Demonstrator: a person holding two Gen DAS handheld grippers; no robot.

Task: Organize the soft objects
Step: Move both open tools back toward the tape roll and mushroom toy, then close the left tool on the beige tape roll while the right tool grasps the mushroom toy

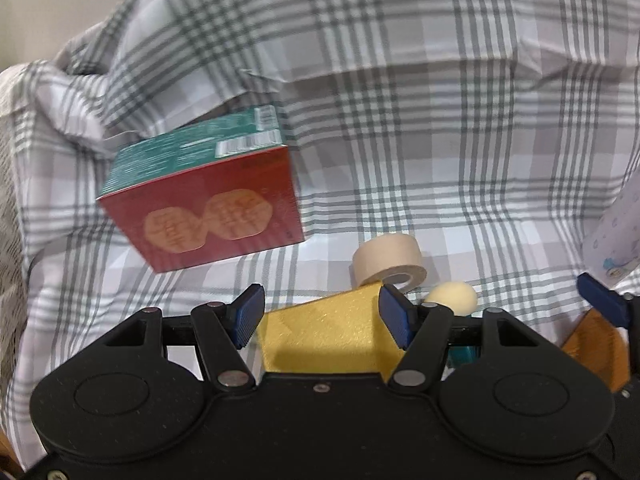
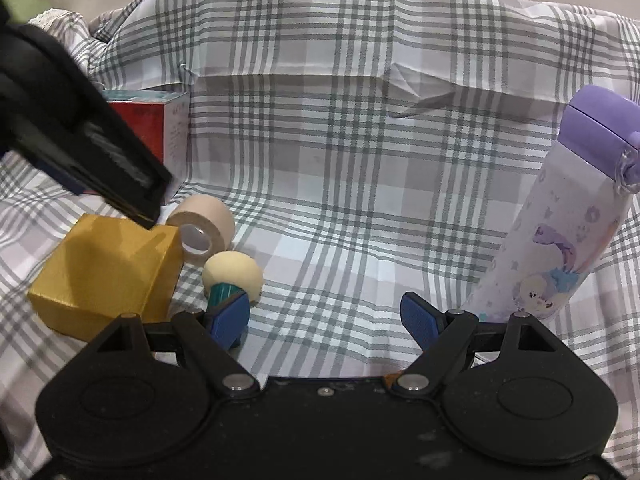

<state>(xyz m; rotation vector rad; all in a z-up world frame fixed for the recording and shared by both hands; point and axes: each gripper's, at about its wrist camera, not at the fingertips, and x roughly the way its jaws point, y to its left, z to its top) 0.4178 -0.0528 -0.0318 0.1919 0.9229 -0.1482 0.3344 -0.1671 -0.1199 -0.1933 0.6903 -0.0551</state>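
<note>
My left tongs (image 1: 322,318) hover spread above a matte yellow block (image 2: 108,276) on the grey plaid cloth (image 2: 360,160), not touching it. Beside it lie a beige tape roll (image 2: 204,232) and a cream foam ball (image 2: 234,274). My right tongs (image 2: 326,320) gape, empty.

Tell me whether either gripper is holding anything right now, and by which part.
Nothing is held. The left gripper hangs open above the yellow block, pads apart from it. The right gripper is open over bare checked cloth.
</note>
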